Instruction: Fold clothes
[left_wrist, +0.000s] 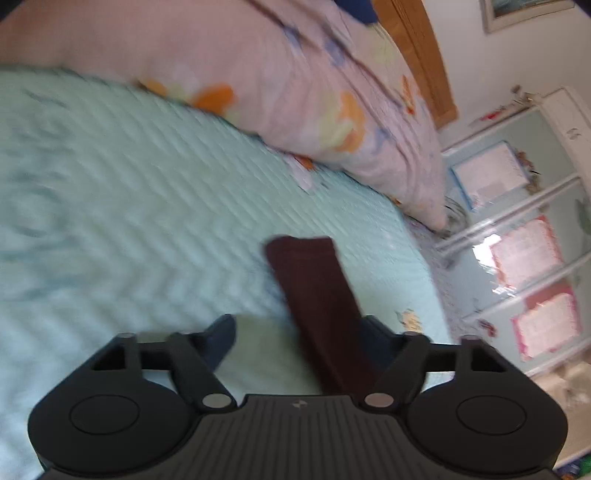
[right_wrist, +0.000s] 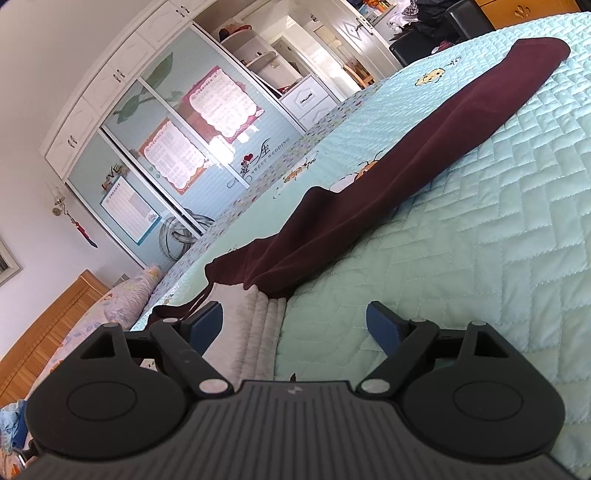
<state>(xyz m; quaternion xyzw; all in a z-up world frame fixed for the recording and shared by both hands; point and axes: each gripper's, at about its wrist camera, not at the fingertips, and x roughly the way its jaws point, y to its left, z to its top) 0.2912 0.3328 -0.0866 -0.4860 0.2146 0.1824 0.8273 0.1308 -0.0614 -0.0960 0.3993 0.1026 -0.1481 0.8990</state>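
A long dark maroon garment (right_wrist: 388, 162) lies stretched out on the mint quilted bed (right_wrist: 480, 258), running from just ahead of my right gripper (right_wrist: 293, 312) to the far top right. The right gripper is open; a grey ribbed piece of fabric (right_wrist: 255, 325) lies between its fingers, nearer the left one, under the garment's near end. In the blurred left wrist view a narrow end of the maroon garment (left_wrist: 317, 295) runs up from between the fingers of my left gripper (left_wrist: 297, 325). That gripper stands open, and the cloth covers part of its right finger.
A floral pillow (left_wrist: 295, 92) rests at the head of the bed against a wooden headboard (left_wrist: 417, 55). A wardrobe with sliding glass doors (right_wrist: 166, 129) lines the wall beyond the bed's edge. A white drawer unit (right_wrist: 306, 99) and dark furniture (right_wrist: 424, 44) stand further back.
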